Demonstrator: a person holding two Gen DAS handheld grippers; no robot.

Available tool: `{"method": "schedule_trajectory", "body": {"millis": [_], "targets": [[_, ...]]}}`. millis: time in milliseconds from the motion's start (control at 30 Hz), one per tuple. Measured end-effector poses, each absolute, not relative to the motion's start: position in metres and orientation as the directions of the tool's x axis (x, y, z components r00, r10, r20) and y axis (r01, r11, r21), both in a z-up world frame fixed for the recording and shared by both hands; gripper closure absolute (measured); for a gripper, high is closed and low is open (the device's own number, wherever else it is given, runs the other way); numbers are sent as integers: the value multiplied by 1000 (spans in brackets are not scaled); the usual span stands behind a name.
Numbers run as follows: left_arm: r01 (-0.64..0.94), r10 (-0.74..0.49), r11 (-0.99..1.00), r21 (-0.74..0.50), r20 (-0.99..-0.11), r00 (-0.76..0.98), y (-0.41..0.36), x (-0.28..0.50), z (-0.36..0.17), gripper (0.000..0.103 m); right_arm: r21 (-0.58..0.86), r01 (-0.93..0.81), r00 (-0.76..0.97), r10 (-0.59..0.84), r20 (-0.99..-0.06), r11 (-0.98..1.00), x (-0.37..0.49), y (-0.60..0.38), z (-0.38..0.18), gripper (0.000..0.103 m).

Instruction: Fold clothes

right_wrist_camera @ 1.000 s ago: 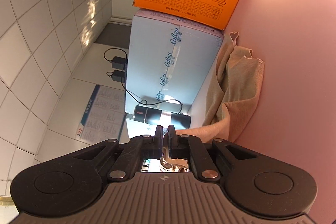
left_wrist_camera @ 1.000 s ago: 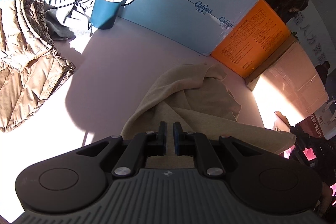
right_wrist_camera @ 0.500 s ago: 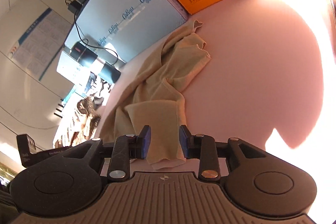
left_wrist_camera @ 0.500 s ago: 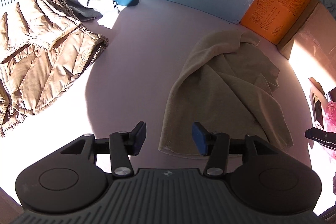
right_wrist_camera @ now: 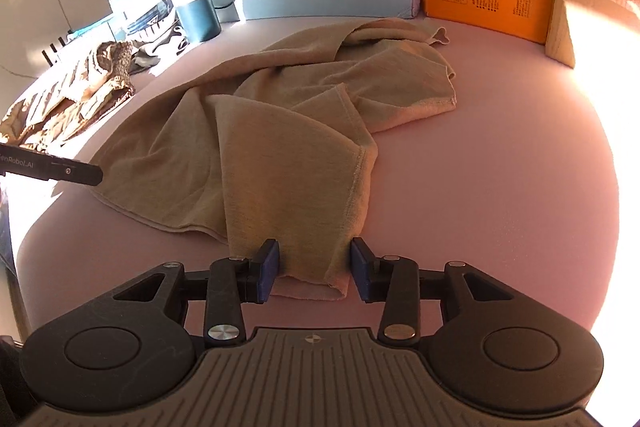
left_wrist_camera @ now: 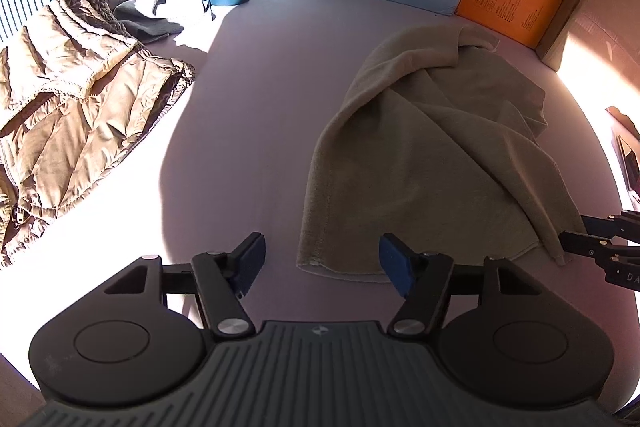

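1. The left tool [left_wrist_camera: 322, 263] hovers released, jaws spread wide, just short of the near-left corner of the beige garment [left_wrist_camera: 432, 147], which lies crumpled mid-table [left_wrist_camera: 260, 87] toward the far edge.
2. The right tool [right_wrist_camera: 314, 269] is released too, jaws straddling the garment's near hem flap without clamping it.
3. Judged step: regrasping the hem; next, both tools should close on the corners and spread the cloth flat.
4. A second ago both tools were clenched; they have since opened wide.
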State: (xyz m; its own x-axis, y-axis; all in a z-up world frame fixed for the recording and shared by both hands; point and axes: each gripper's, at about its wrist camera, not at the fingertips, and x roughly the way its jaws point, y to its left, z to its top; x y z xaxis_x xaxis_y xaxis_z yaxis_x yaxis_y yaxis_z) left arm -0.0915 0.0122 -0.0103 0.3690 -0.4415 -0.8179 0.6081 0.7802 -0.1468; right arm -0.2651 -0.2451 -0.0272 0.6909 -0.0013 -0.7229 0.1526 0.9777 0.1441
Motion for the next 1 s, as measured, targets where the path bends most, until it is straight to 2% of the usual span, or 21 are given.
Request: {"method": "schedule_trajectory", "body": {"millis": [33,67,100,167,267,367,500,600,700,900,967,1000], "targets": [[618,-436,775,-132,-820,370,10,-93,-10,78,139,138,691,6,-723,981,-263,-243,-27,82],[630,-430,768,-113,-820,377,7,-95,-9,83,161,137,692,21,-721,977,-263,-244,-27,91],[642,-431,760,-101,-817,383,5,-97,-8,89,187,145,694,35,-719,971,-263,-246,-27,93],[661,-440,745,-85,-808,392,3,-100,-3,92,265,163,700,78,-710,950,-262,-252,-29,93],[686,-452,725,-64,-795,405,-2,-103,5,94,485,220,729,188,-658,846,-266,-274,-34,95],[688,-472,721,-80,-784,403,-3,-101,11,95,703,248,797,273,-539,666,-275,-297,-42,95],[685,-514,714,-141,-770,377,-6,-91,22,97,906,175,894,322,-310,386,-283,-321,-48,96],[660,-569,717,-226,-737,365,-12,-73,40,97,962,102,935,305,-180,255,-279,-336,-37,97],[608,-606,732,-307,-700,377,-25,-43,61,97,978,45,958,268,-100,203,-264,-353,-16,97],[594,-625,746,-301,-626,467,-47,-3,110,97,970,-54,981,193,7,237,-229,-393,43,97],[591,-633,739,-324,-634,444,-45,6,114,96,961,-102,983,178,56,259,-228,-407,64,97],[588,-629,738,-331,-653,421,-44,7,110,91,954,-118,982,174,72,275,-229,-413,74,97]]}}
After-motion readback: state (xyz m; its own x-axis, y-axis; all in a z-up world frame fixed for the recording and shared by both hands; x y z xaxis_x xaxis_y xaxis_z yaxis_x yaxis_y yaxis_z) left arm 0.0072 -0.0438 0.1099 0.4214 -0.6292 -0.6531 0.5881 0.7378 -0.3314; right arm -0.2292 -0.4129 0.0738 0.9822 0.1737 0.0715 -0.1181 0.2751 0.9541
